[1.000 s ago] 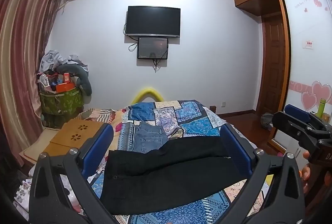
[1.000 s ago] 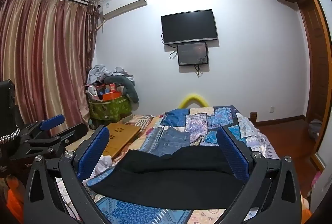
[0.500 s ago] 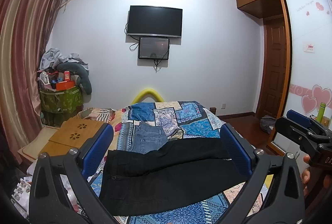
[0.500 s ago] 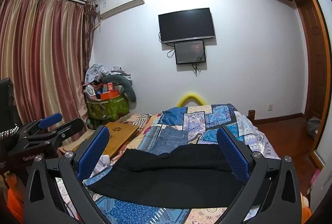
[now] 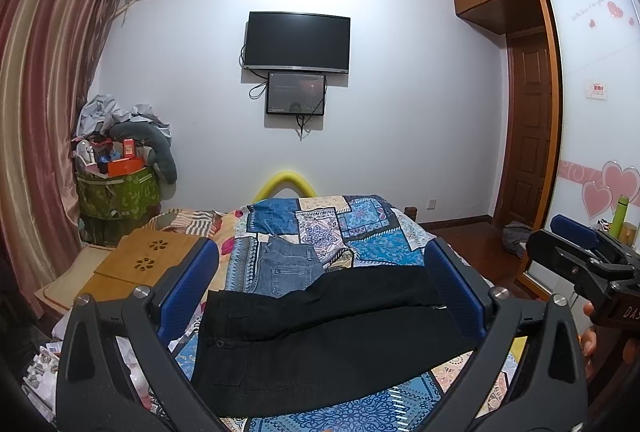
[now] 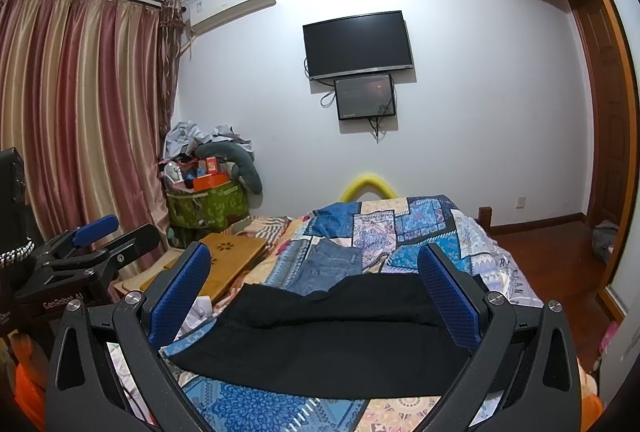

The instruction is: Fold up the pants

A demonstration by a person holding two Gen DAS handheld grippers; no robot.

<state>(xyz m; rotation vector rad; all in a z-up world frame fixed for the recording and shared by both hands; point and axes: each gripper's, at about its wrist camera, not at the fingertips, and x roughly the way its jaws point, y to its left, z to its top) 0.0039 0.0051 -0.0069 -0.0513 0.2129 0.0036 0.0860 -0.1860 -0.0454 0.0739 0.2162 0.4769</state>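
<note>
Black pants (image 5: 320, 336) lie flat across the near part of the bed, waistband to the left, legs to the right; they also show in the right wrist view (image 6: 336, 344). My left gripper (image 5: 320, 272) is open and empty, held above and in front of the pants. My right gripper (image 6: 316, 272) is open and empty, likewise above the pants. The right gripper shows at the right edge of the left wrist view (image 5: 580, 256); the left gripper shows at the left edge of the right wrist view (image 6: 100, 244).
Folded blue jeans (image 5: 284, 268) lie behind the black pants on the patchwork bedspread (image 5: 360, 224). A wooden lap table (image 5: 144, 264) sits left of the bed. A cluttered green bin (image 5: 116, 196) stands by the curtains. A wardrobe (image 5: 592, 152) is on the right.
Both grippers have tilted slightly downward and shifted a little; the pants sit slightly lower and larger in view. Nothing was grasped.
</note>
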